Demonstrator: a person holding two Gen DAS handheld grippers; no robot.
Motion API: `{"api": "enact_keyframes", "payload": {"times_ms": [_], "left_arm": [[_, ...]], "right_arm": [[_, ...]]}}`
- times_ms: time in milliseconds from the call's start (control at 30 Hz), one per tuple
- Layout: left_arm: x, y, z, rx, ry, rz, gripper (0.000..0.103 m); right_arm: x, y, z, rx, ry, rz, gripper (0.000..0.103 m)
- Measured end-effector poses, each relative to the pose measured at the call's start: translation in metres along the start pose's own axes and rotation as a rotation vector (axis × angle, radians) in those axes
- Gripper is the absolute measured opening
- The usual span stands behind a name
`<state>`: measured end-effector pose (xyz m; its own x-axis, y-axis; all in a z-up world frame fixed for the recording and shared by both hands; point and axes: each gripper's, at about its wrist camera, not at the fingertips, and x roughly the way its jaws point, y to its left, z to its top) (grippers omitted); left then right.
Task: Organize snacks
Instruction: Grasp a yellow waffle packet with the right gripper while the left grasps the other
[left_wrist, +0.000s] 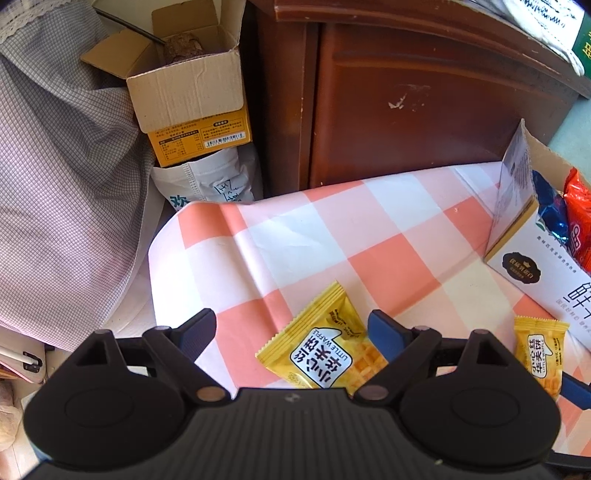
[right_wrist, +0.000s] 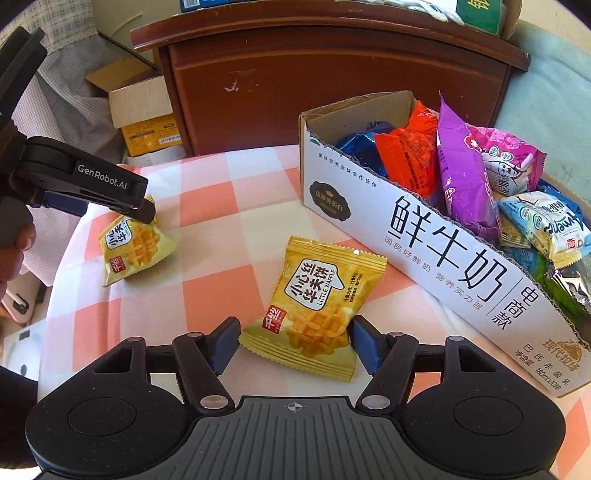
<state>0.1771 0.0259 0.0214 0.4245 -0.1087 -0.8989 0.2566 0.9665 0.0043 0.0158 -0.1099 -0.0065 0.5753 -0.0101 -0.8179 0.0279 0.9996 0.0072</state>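
Note:
Two yellow waffle packets lie on the pink-and-white checked cloth. My left gripper (left_wrist: 293, 332) is open above one packet (left_wrist: 321, 354), which lies between its fingers; that packet also shows in the right wrist view (right_wrist: 135, 247) under the left gripper (right_wrist: 122, 199). My right gripper (right_wrist: 293, 343) is open with its fingers on either side of the second packet (right_wrist: 314, 306), which also shows in the left wrist view (left_wrist: 539, 354). A white milk carton box (right_wrist: 443, 254) on the right holds several snack bags (right_wrist: 461, 177).
A dark wooden cabinet (right_wrist: 332, 85) stands behind the table. An open cardboard box (left_wrist: 192, 92) and a checked cloth (left_wrist: 55, 166) are at the left, past the table edge (left_wrist: 155, 266).

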Motion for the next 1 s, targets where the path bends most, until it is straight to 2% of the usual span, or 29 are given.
{"api": "enact_keyframes", "payload": {"times_ms": [167, 300, 500, 800, 933, 1000], "left_arm": [[-0.008, 0.002, -0.001, -0.048, 0.006, -0.028, 0.089], [-0.004, -0.003, -0.002, -0.055, 0.026, -0.001, 0.089], [-0.001, -0.006, -0.002, -0.091, 0.035, -0.019, 0.089], [0.011, -0.027, -0.009, -0.039, 0.069, 0.012, 0.089], [0.015, -0.030, -0.015, -0.016, 0.067, 0.019, 0.083], [0.013, -0.032, -0.016, 0.001, 0.056, 0.005, 0.077]], "right_arm": [[-0.002, -0.002, -0.004, -0.014, 0.007, 0.005, 0.065], [-0.001, -0.006, -0.006, -0.011, 0.020, 0.008, 0.065], [0.000, -0.005, -0.005, -0.010, 0.027, 0.015, 0.065], [0.000, -0.008, -0.006, -0.005, 0.029, 0.012, 0.065], [0.000, -0.010, -0.006, 0.004, 0.031, 0.012, 0.065], [0.000, -0.011, -0.005, 0.003, 0.030, 0.012, 0.065]]}}
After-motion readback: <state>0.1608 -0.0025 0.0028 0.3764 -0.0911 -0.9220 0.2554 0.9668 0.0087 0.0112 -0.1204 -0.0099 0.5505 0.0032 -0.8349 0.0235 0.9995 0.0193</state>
